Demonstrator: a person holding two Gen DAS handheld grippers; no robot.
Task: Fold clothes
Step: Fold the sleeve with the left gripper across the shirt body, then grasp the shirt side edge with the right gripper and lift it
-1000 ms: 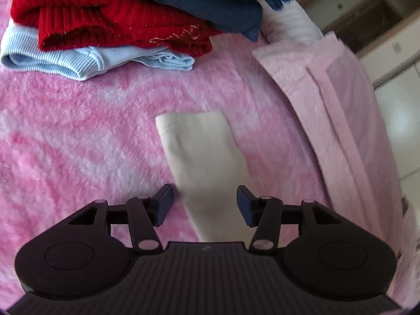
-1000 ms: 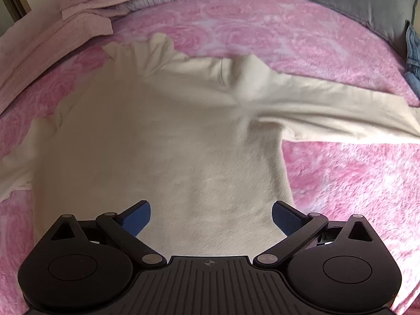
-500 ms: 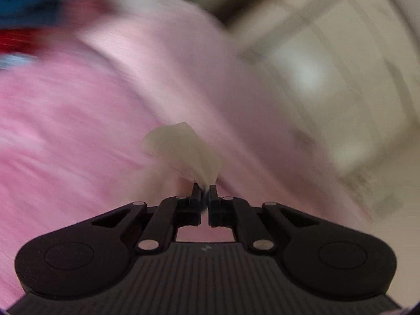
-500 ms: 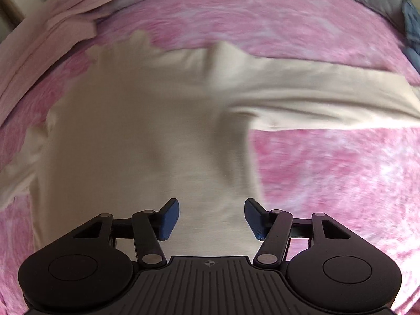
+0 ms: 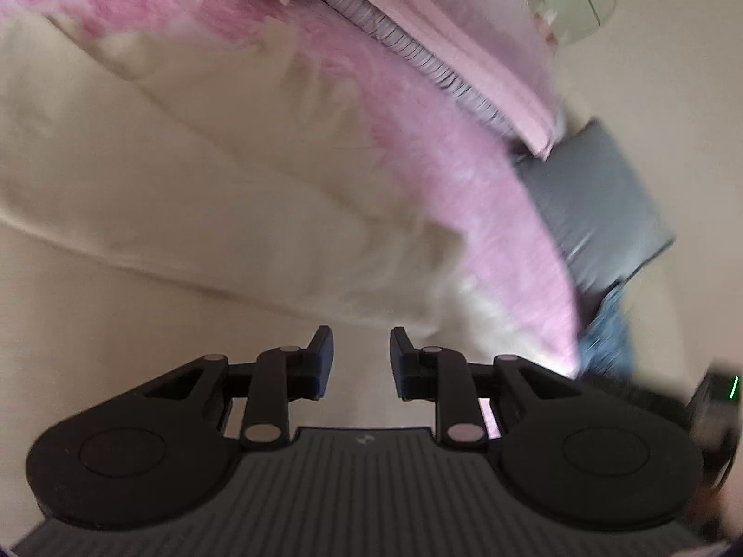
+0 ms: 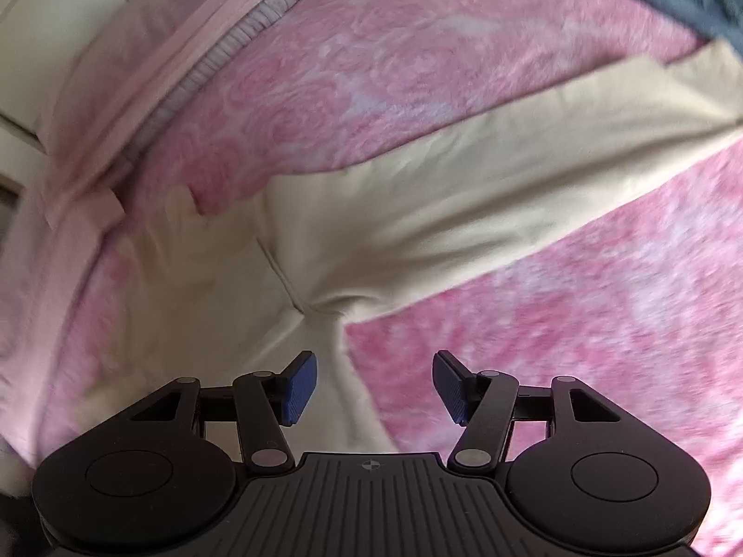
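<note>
Cream sweater (image 5: 195, 213) under left gripper (image 5: 361, 357), jaws opening, empty; right gripper (image 6: 374, 383) unclenched.

cream top (image 6: 418, 213) flat on pink blanket, one sleeve (image 6: 557, 139) stretched out sideways

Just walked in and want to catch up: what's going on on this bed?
A person with a gripper in each hand is folding a cream long-sleeved top spread on a pink fleece blanket. The left gripper is over the top's body, its jaws opening with nothing pinched between them. The right gripper is open over the top's side edge just below the armpit, where one sleeve stretches out across the blanket.
</note>
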